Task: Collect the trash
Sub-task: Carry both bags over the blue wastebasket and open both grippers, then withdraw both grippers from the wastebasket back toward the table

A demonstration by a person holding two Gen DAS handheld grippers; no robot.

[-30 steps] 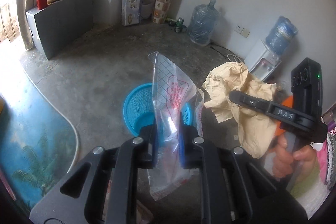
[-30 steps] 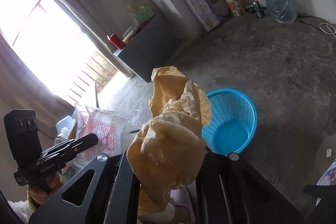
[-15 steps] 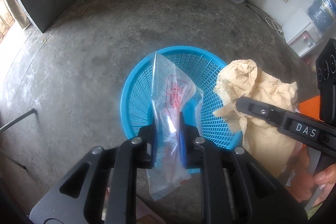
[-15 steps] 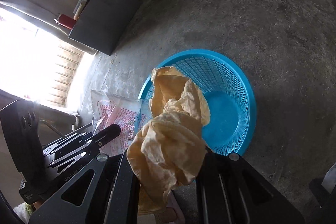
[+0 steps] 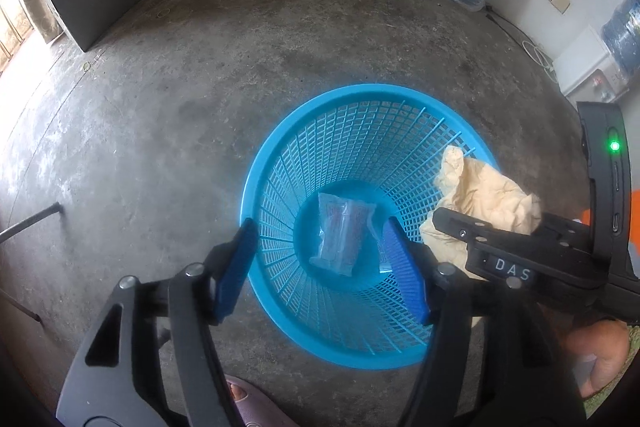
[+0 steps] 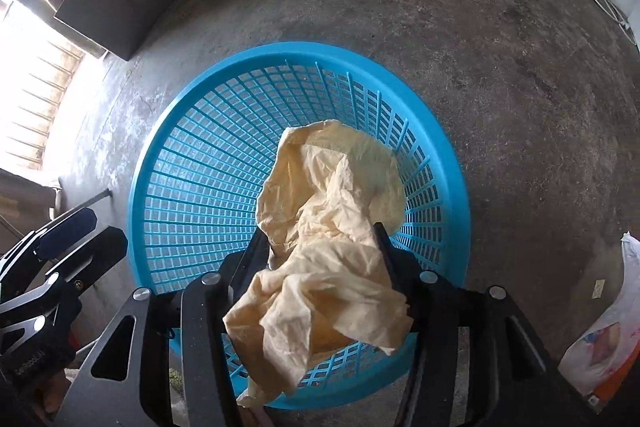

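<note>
basket mouth open under left tongs; crumpled paper crowds right rim.

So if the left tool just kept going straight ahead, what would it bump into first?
Probably the clear plastic packet lying in the bottom of the blue basket; the left tool points open straight down at it, with nothing visible between.

Black tongs, blue pads, silver screws, white "DAS" marking, green LED

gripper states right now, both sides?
Left gripper: open, empty; the clear plastic bag lies in the blue basket.
Right gripper: shut on crumpled tan paper, above the basket.
</note>
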